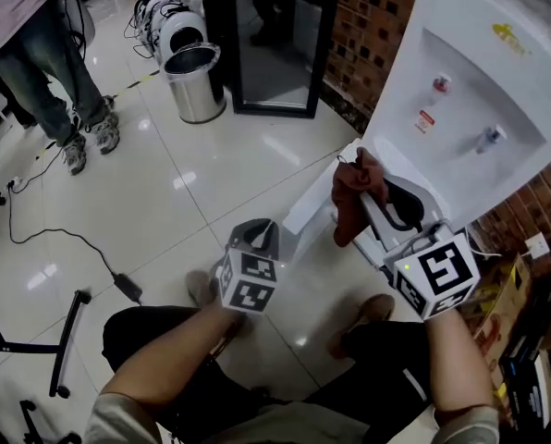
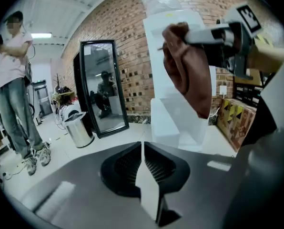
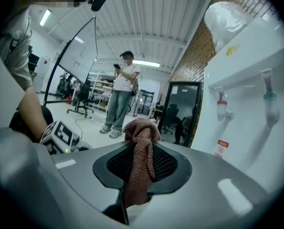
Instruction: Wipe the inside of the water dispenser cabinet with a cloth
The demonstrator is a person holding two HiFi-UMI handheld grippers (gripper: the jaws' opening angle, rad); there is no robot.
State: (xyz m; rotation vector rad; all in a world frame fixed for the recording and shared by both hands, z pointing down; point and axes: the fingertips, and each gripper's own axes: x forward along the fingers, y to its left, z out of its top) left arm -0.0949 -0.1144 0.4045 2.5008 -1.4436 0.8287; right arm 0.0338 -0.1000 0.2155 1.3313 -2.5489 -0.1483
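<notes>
Right gripper [image 1: 368, 192]: its fingers [image 1: 377, 215] are clamped on a reddish-brown cloth [image 3: 141, 156]. In the right gripper view the cloth runs up between the two fingers. It bunches into a knot above the tips, and a short tail hangs out below the grip. In the head view the free end of the cloth drapes down to the left of the fingers.

Position of the cloth: it is held up in the air, in front of the lower part of the white water dispenser [image 1: 460, 109] and below the red and blue taps. Contact between cloth and dispenser cannot be confirmed from any view. A white panel [image 1: 308, 206] stands angled at the dispenser's foot, just left of the cloth. The cabinet interior lies behind the cloth and the right gripper and cannot be made out.

Left gripper [image 2: 142, 151]: its fingers [image 2: 149, 187] are together, with nothing between them. In the head view it sits lower and to the left, over the tiled floor [image 1: 165, 192], well apart from the cloth. Its own view shows the cloth hanging from the right gripper above and ahead.

Surroundings: a steel trash can [image 1: 194, 81] and a black-framed mirror [image 1: 275, 44] stand against the brick wall [image 1: 368, 17]. A second person [image 1: 35, 54] stands on the floor at upper left.
</notes>
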